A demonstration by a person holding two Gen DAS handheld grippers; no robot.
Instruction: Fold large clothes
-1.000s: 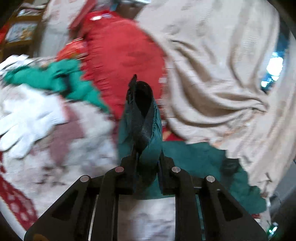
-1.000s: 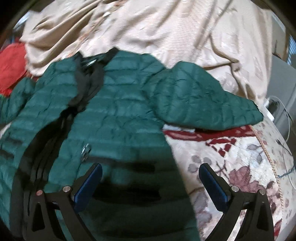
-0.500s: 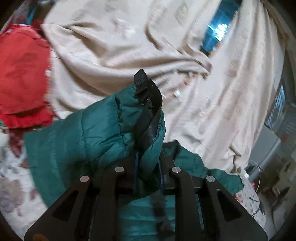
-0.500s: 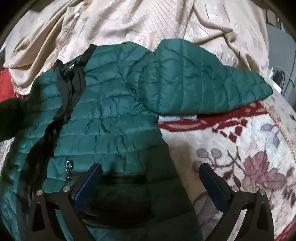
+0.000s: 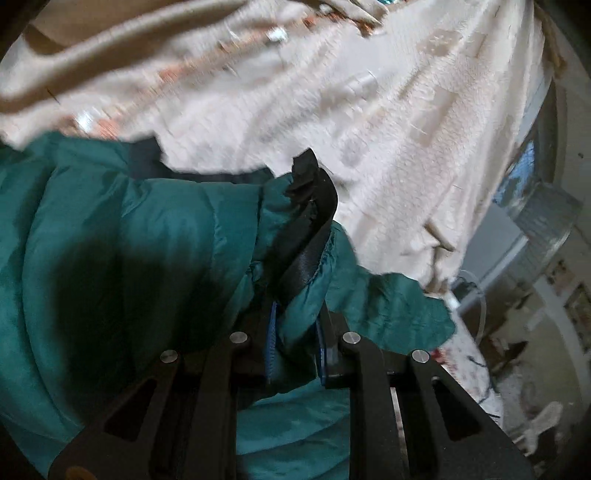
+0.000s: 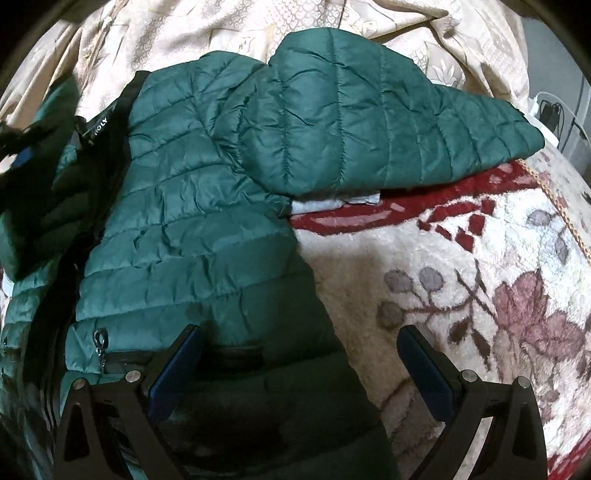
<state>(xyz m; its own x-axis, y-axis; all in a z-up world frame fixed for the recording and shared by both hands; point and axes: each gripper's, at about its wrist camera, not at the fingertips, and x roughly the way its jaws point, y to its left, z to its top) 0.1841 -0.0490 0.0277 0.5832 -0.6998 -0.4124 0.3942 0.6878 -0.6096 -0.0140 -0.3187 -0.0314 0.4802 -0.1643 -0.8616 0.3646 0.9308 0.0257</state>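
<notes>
Left tool (image 5: 295, 354) clamped on green puffer jacket's (image 6: 207, 206) cuff; right tool (image 6: 299, 369) wide, empty above jacket hem. Best laid flat across chest.

A cream, woven-pattern bedspread (image 6: 229, 33) lies rumpled across the top of the right wrist frame. Lower right spreads a plush blanket (image 6: 461, 280) with dark red bands and mauve flowers. At the far right edge, cables (image 6: 554, 110) run by a pale wall. In the blurred left wrist frame, what may be a window (image 5: 524, 162) glows blue at right.
</notes>
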